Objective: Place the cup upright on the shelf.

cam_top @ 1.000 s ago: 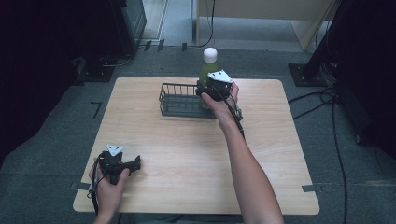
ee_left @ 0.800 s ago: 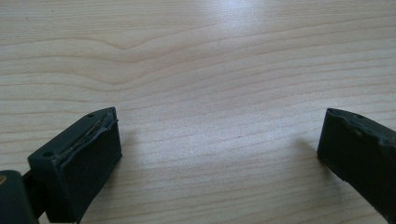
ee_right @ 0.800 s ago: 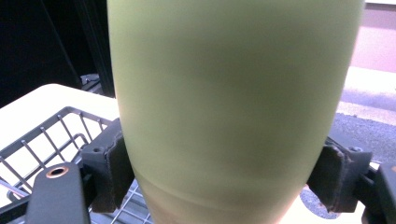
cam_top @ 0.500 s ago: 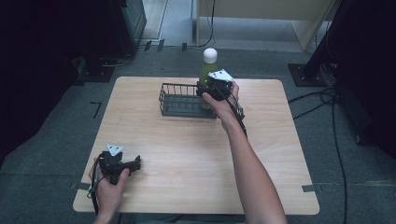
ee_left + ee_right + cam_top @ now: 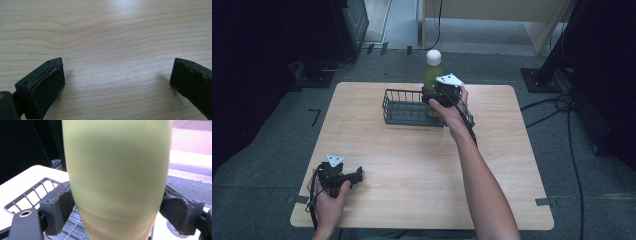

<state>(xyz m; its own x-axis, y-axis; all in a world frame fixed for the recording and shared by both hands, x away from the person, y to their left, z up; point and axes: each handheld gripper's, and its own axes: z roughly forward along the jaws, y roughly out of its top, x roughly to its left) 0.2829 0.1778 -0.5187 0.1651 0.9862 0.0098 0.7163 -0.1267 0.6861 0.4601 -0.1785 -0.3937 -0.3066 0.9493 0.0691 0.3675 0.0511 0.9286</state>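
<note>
A tall pale green bottle (image 5: 430,77) with a white cap stands upright in the right end of a dark wire basket (image 5: 402,108) at the table's far side. My right gripper (image 5: 431,98) is at the bottle's lower body. In the right gripper view the bottle (image 5: 117,170) sits between the pads (image 5: 58,207). The jaws have just been opening and now stand just off its sides. My left gripper (image 5: 355,175) rests near the table's front left corner, its jaws (image 5: 117,82) wide open over bare wood.
The light wooden table (image 5: 412,165) has free room across its middle and right. Dark equipment and cables lie on the grey floor around it, with a black stand base (image 5: 539,80) beyond the far right corner.
</note>
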